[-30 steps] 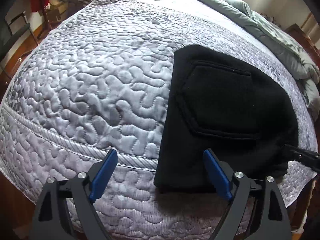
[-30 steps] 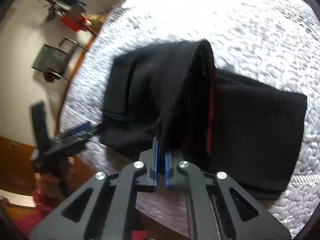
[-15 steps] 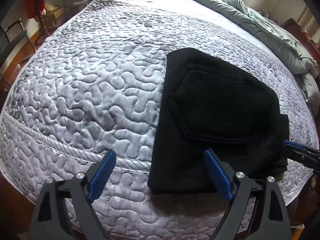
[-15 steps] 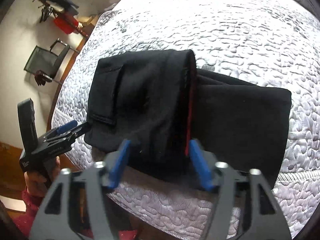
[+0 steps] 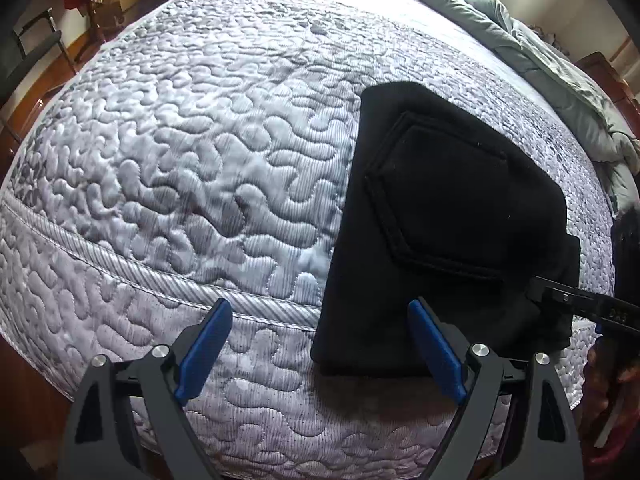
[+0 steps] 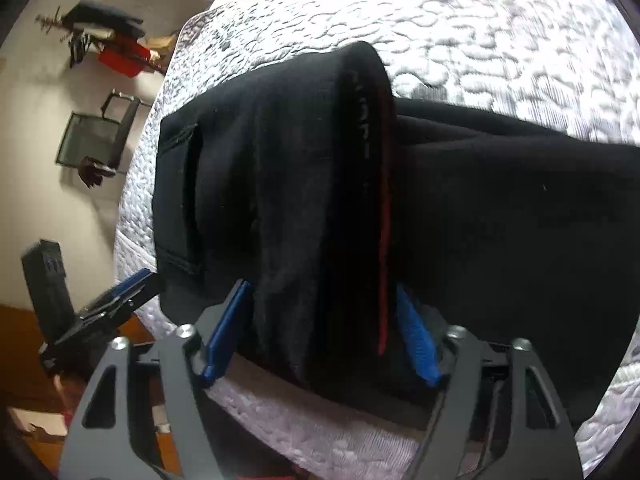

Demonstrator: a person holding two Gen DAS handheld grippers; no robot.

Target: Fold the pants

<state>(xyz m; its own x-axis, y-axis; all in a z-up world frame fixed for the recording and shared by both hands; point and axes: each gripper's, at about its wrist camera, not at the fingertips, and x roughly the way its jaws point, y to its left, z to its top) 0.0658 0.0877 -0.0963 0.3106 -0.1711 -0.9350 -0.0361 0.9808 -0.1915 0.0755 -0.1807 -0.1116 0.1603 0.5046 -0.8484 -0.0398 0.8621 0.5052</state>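
On the quilted bed (image 5: 192,168), the pants (image 5: 448,232) are seen folded compactly, straddled by the closing right tool (image 6: 320,332), beside the wide-open, empty left tool (image 5: 320,344); only tidying is judged left.

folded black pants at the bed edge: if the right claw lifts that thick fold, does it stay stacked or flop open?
Probably flops: the black pants are soft cloth, and the raised fold sags over its own layers. The right claw is closing around a bulky bundle, so inner layers may slip out. Sliding seems harder: the quilted bedspread looks textured, likely to drag the fabric.

Right gripper (image 6: 320,332) let go, dropped lower; jaws closing around pants (image 6: 300,200) fold.
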